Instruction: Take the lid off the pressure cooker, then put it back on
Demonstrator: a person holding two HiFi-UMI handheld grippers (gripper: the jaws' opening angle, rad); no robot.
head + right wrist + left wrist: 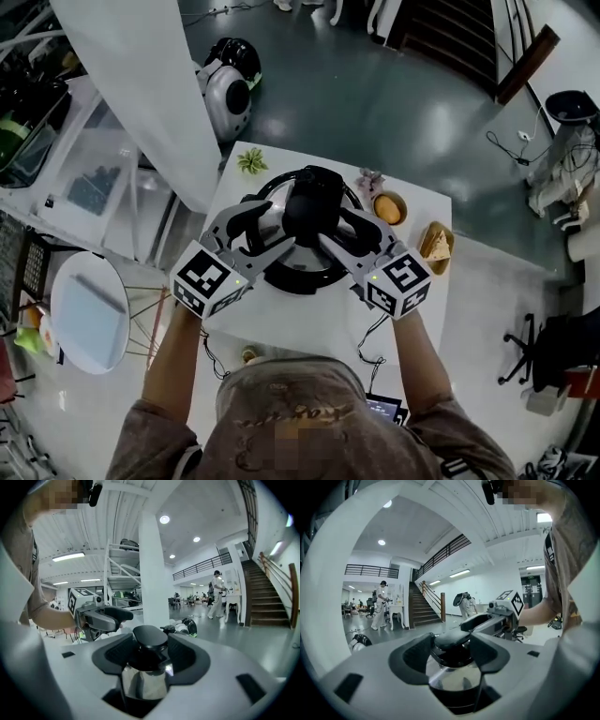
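On the white bench [309, 323] stands the round pressure cooker [302, 278], its dark rim showing under a domed lid [452, 679] of mirror-polished steel. A smooth, matte black knob [314, 202] tops the lid. The left tongs [281, 223] and right tongs [337, 230] meet at it from opposite sides, each pair's black rubbery pads closed against the knob. White tong bodies cut off the lid's edge, so I cannot tell whether it is seated or raised.
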